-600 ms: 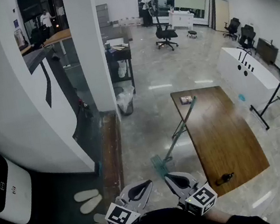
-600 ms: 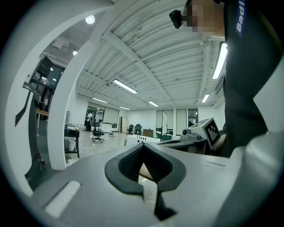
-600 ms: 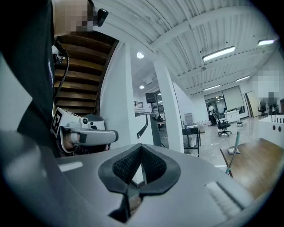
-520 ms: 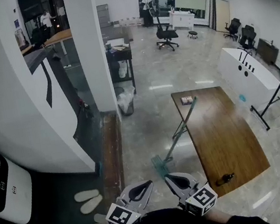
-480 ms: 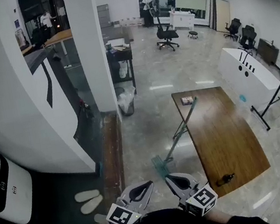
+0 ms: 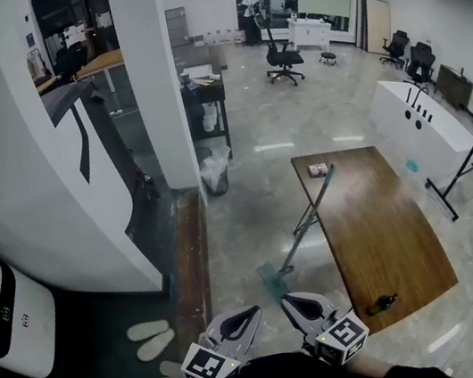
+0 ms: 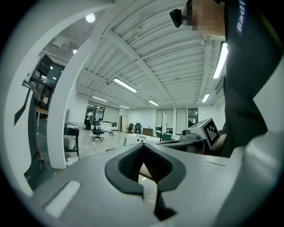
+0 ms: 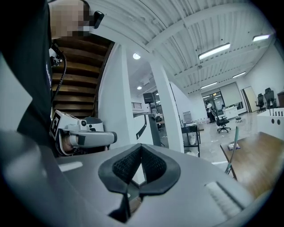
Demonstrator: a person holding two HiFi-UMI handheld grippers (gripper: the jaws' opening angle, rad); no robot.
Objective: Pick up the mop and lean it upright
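1. The mop (image 6: 302,228) is on the pale floor (image 6: 247,200), ahead of both grippers and touched by neither.
2. Its green head (image 6: 271,281) lies flat on the floor, just beyond the tip of the right gripper (image 6: 285,300) and apart from it.
3. The thin teal handle slants up and away to the right from the head. Its top end reaches the left edge of the wooden table (image 6: 380,231) near the far corner, close to a small box (image 6: 315,169) that lies there.
4. In the right gripper view, the handle shows far off to the right as a steep teal line against the table's edge, well clear of the jaws.
5. The right gripper is held level and low in front of the person. Its jaws are pressed together at the tips with nothing between them.
6. The left gripper (image 6: 248,313) sits just beside the right one, tips angled toward each other. Its jaws also meet at the tip and pinch nothing.
7. The mop head is nearer the right gripper than the left.
8. A dark bottle (image 6: 380,301) lies on the near end of the table, to the right of the right gripper.
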